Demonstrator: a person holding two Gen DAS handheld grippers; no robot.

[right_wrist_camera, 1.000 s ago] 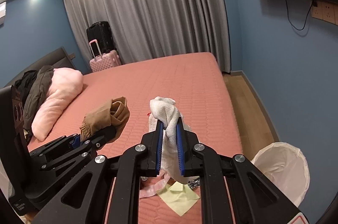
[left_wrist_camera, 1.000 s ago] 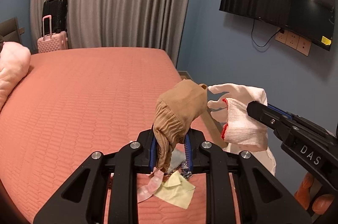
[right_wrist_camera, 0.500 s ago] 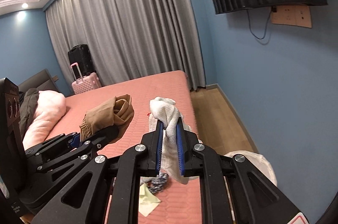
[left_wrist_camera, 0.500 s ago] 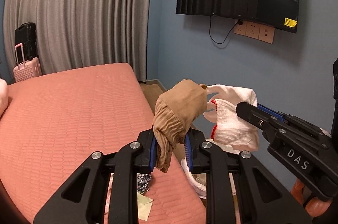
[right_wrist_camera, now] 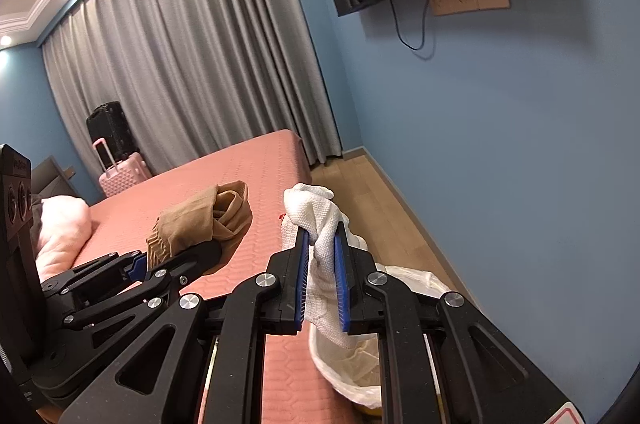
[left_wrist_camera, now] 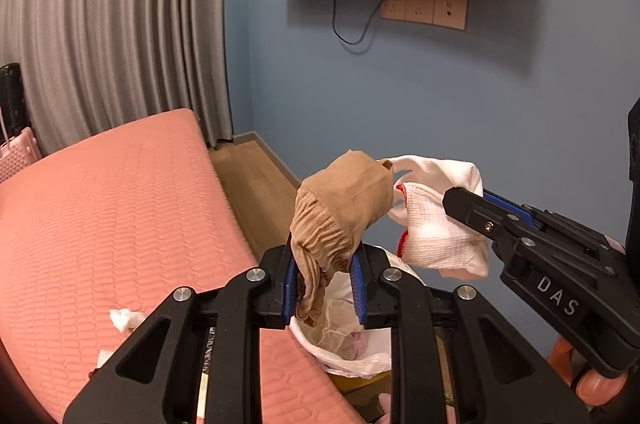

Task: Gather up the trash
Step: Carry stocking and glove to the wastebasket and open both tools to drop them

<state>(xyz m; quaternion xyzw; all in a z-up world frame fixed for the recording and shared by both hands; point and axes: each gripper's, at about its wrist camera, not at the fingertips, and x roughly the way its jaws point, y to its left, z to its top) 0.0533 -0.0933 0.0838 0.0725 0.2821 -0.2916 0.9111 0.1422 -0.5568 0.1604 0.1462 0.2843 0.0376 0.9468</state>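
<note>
My left gripper [left_wrist_camera: 324, 274] pinches the tan stocking [left_wrist_camera: 340, 207], my right gripper [right_wrist_camera: 323, 266] clamps the white glove [right_wrist_camera: 320, 224], both near the lined trash bin [left_wrist_camera: 352, 356] beside the bed [left_wrist_camera: 120, 216]; I centre over its mouth before my fingers part.

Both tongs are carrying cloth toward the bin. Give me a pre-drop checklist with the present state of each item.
1. Left tongs clamped on tan stocking: ok.
2. Right tongs clamped on white glove: ok.
3. Bin liner open: ok.
4. Stocking hangs over the bin mouth: ok.
5. Glove over the bin mouth: cannot tell.
6. Bed cleared of trash: not ok, white scrap remains.
</note>
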